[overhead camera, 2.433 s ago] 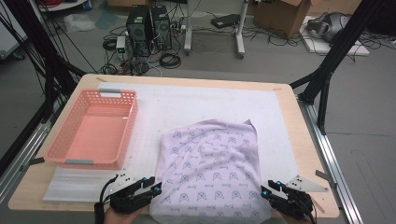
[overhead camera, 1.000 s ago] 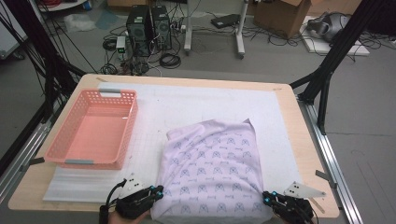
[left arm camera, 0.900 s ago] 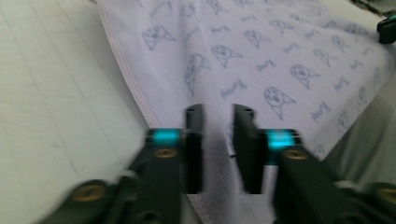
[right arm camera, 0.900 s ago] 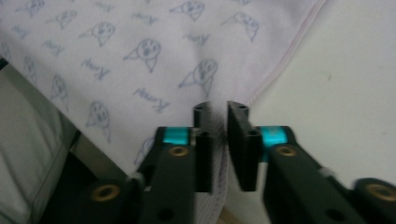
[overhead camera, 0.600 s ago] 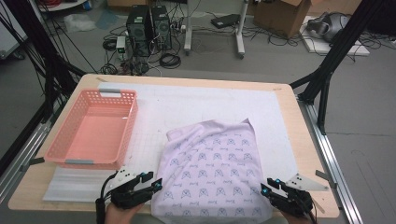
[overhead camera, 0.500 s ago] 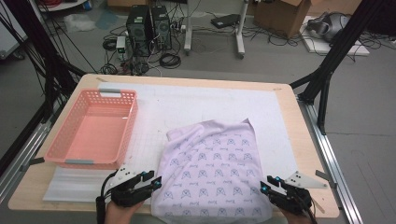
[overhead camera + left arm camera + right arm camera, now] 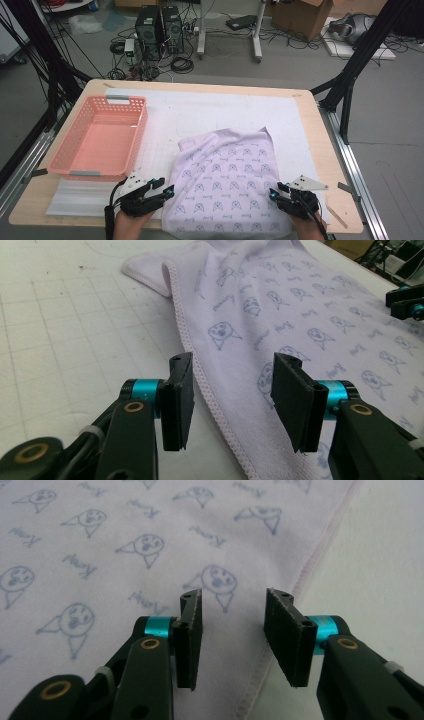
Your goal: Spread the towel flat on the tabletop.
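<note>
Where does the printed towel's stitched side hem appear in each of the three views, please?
High view: towel lies centre-bottom, between both grippers.
Left gripper view: its hem runs diagonally between the open fingers.
Right gripper view: the hem runs down the right.
Shared landmark: the dog-face print.

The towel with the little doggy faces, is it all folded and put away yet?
Not yet. The towel lies spread on the white mat, its far left corner flipped over, so one fold at most. Both tongs, left and right, have just been opening and hover over its near edges, gripping nothing. Probably left: fold it small and put it in the empty pink basket.
</note>
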